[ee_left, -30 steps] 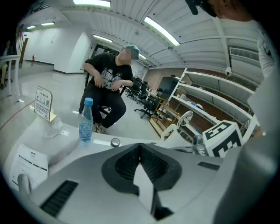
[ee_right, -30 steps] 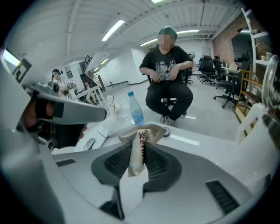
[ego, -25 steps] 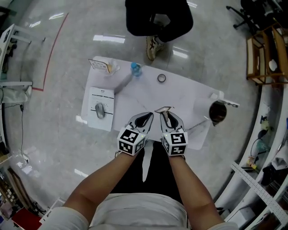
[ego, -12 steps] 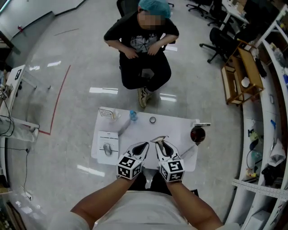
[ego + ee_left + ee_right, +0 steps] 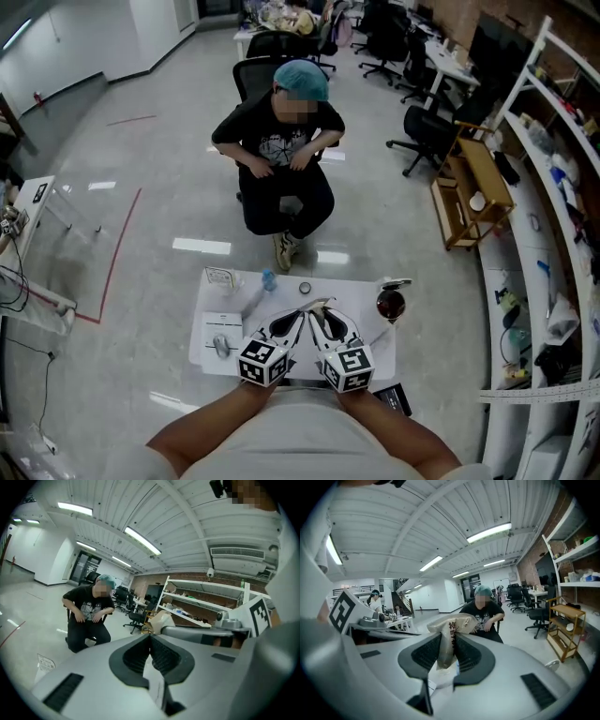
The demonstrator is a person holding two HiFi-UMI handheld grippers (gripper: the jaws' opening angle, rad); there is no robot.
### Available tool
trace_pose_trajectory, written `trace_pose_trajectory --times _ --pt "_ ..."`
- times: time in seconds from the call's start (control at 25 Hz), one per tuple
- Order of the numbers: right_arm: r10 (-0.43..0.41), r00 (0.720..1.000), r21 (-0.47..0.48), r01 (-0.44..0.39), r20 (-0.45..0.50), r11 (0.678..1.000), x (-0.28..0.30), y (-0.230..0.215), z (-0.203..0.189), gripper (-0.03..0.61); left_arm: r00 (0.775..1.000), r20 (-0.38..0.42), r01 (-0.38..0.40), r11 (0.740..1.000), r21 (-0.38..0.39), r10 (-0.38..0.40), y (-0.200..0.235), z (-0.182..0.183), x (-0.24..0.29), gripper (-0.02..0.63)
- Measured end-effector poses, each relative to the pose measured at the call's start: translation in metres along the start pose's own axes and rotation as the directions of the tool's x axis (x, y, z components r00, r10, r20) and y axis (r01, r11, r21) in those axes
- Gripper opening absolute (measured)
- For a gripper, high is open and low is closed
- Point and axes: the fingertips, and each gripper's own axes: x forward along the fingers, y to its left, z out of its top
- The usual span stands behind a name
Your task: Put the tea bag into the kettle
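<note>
Polished grey floor [image 5: 141,281] is seen across an open office, with long shelving [image 5: 553,187] along the right side. Beyond the desk, a seated person [image 5: 281,169] in a teal cap and dark clothes is shown facing it, hands resting on the knees.

The small white desk [image 5: 347,295] is seen far below both hand-held grippers, which are held side by side above its near edge, their tips close together. The left hand-held gripper [image 5: 292,319] is shown in its own view [image 5: 151,651] with its jaws closed on a thin white strip [image 5: 154,681]; whether that strip belongs to the tea bag cannot be told. The right hand-held gripper [image 5: 321,319] is seen in its own view [image 5: 449,644] clamped on the tea bag [image 5: 452,625], a crumpled beige packet with dark print that stands up out of the jaws. In the head view the tea bag [image 5: 314,304] is found at the meeting tips, clear of the desk.

The kettle [image 5: 391,306], glass with dark contents, is placed at the desk's right end, apart from the tea bag. A white sheet [image 5: 222,330] is laid at the left end, and a blue-capped bottle [image 5: 268,279] and a small ring [image 5: 305,288] are set near the far edge.
</note>
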Motion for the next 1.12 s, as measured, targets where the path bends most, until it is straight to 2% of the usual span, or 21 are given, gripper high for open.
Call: trace_pose_trajectory --times 0.08,0.24,0.48,0.8,1.12 --pt "-0.003 1.000 -0.029 0.003 0.018 1.000 -0.004 0.004 0.003 0.095 1.000 0.016 0.012 1.000 0.012 -0.012 -0.005 0.001 -0.006 0.010" --pt "-0.040 0.999 -0.001 0.040 0.019 0.999 -0.013 0.003 -0.006 0.095 1.000 0.015 0.022 1.000 0.001 -0.022 -0.002 -0.006 -0.012 0.010" --pt "-0.122 0.993 0.010 0.122 0.003 0.993 -0.041 -0.012 -0.023 0.095 0.994 -0.037 0.104 0.994 -0.019 -0.105 -0.026 -0.031 0.002 0.009" --pt "-0.294 0.955 0.067 0.290 0.052 0.955 -0.127 -0.087 -0.036 0.096 0.960 -0.082 0.274 0.960 0.063 -0.269 -0.122 -0.045 0.059 0.009" --pt "-0.326 0.943 0.056 0.323 0.071 0.945 -0.227 -0.162 -0.037 0.097 0.951 -0.067 0.305 0.950 0.063 -0.301 -0.232 -0.061 0.111 0.010"
